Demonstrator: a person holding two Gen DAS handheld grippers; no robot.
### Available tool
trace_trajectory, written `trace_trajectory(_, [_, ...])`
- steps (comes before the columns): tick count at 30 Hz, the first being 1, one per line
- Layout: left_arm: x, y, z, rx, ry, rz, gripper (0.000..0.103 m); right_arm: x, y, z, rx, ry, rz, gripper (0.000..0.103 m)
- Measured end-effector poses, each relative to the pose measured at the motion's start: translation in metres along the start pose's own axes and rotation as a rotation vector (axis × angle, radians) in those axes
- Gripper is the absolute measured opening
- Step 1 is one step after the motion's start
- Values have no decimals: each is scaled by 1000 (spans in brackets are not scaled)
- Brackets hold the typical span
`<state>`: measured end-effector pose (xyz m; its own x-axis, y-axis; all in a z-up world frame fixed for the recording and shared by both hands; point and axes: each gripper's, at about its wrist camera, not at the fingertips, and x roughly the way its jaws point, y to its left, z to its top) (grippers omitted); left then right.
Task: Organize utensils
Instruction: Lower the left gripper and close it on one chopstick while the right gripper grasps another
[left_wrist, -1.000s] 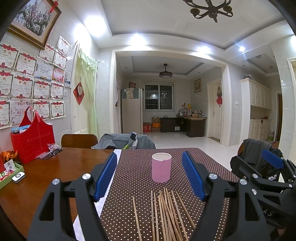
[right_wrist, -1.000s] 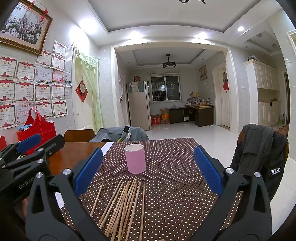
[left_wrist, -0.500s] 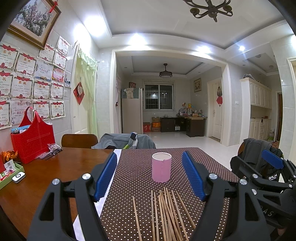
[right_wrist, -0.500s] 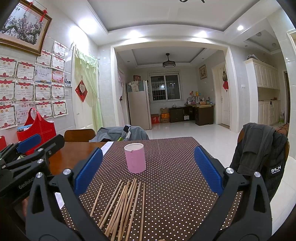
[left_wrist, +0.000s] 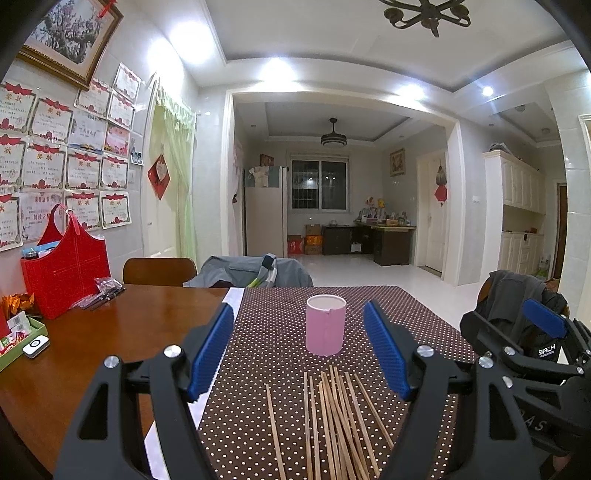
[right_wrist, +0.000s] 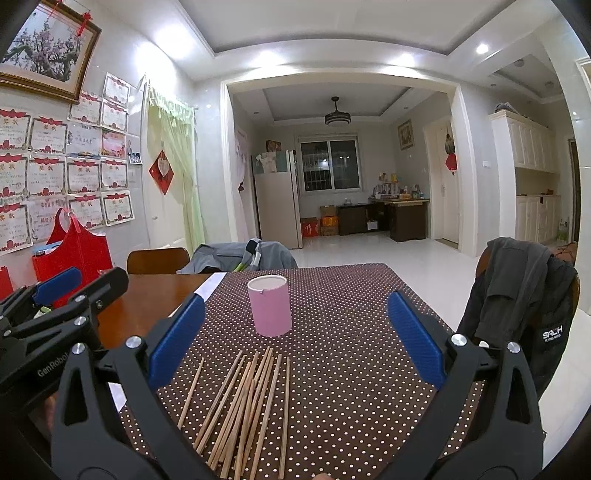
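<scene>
Both grippers, left gripper (left_wrist: 298, 352) and right gripper (right_wrist: 295, 341), are hovering wide apart, empty; next move: grasping chopsticks (right_wrist: 247, 402) lying at 6 o'clock of the pink cup (right_wrist: 269, 305).

Both views are evenly and fairly brightly lit by recessed ceiling lights (left_wrist: 279, 68), which blow out to white patches with soft halos on the ceiling and the upper left wall. A smaller spot (right_wrist: 482, 48) glows at the far right. The far room is dimmer, and its window (left_wrist: 319, 184) is dark. The glossy wooden table (left_wrist: 110, 332) carries a pale sheen on the left, and the white floor (right_wrist: 369, 251) reflects light faintly. Shadows are soft and weak. Fisheye distortion bends the walls and door frames outward, and black vignette fills the corners. Focus is sharp near and far; the closest black gripper frames look slightly soft.
</scene>
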<state>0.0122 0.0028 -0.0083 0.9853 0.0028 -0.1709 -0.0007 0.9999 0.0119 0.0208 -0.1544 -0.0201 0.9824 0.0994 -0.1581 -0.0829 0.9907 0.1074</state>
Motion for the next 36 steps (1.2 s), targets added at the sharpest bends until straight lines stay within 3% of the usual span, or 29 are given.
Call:
trace_trajectory(10, [12,2,-2,-16,21,-8,72,15,-4,-5,32,44,11,97])
trace_trajectory(14, [28,5,-6,-13,72,-6,72,31,-3,-9,36,116,23,97])
trace_trajectory(18, [54,11,-14,-21,180,-38,72,63,-5,-17,55,259,81,97])
trace_trajectory(27, [143,45,-70,-51,618,-84,72,126,-11,-52,-39,511,41,96])
trace_trajectory(33, [184,58,-111,-40,811,-70,71,165,-10,-82,-66,717,81,74])
trace_trajectory(36, [203,60,-121,-36,877,-69,62,184,-11,-90,-47,811,98,64])
